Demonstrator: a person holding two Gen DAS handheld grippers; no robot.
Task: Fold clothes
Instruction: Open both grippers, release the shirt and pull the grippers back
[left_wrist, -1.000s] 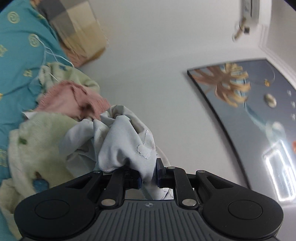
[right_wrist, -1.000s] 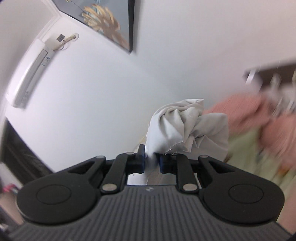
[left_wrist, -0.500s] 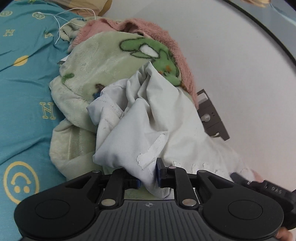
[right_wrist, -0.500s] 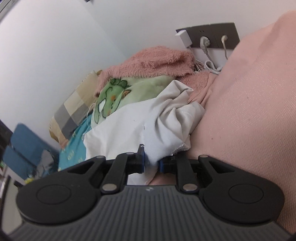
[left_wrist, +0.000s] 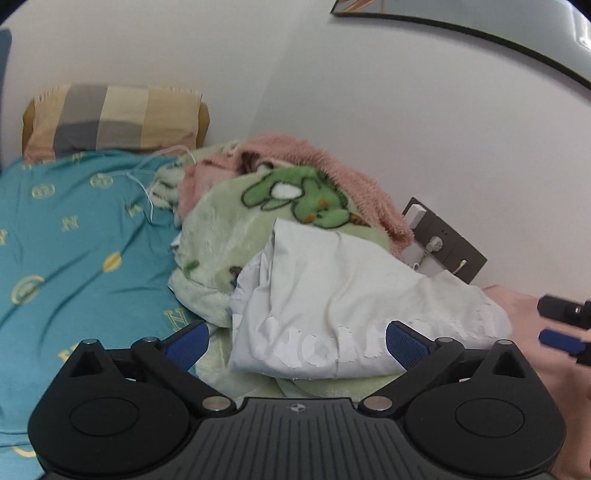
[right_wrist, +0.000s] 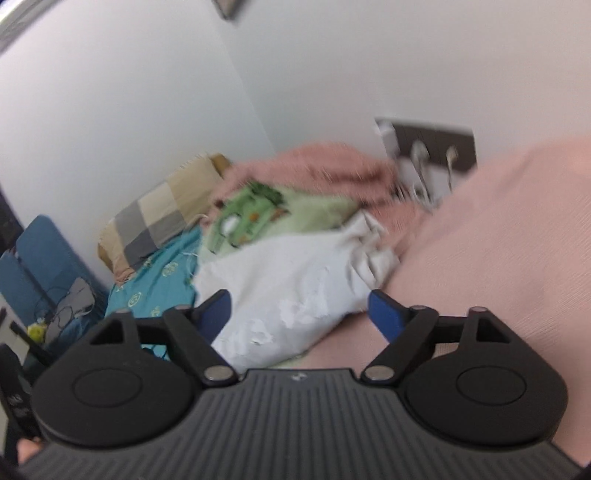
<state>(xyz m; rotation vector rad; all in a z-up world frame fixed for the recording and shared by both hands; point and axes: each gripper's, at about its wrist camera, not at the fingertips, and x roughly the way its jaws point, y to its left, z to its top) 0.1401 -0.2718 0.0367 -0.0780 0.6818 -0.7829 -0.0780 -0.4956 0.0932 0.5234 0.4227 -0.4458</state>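
Both pairs of blue-padded fingers are spread wide and hold nothing; on the left gripper (left_wrist: 295, 341) the fingers (left_wrist: 186, 343) flank the near edge of the pale grey-white cotton garment with cracked white lettering (left_wrist: 343, 306) without touching it; far left in the left wrist view lies the teal bedsheet printed with yellow letters and circles (left_wrist: 74, 240), and at its far end a striped tan-and-grey pillow (left_wrist: 110, 122) leans on the white wall (left_wrist: 369, 110); a thin white cable (left_wrist: 147, 184) trails over the sheet; next comes the pale green fleece blanket with a green cartoon animal (left_wrist: 229, 236), with a fuzzy pink blanket (left_wrist: 332, 166) heaped behind it; the garment sits loosely bunched on top of the green blanket, its lettering facing the camera; right of it a dark grey wall socket plate with white plugs (left_wrist: 447, 243) shows, then smooth pink fabric (left_wrist: 517, 306); at the right edge the right gripper (left_wrist: 563, 326) appears, apart from the garment; in the blurred right wrist view the right gripper's fingers (right_wrist: 384, 312) stand either side of the garment's near end, clear of the cloth.
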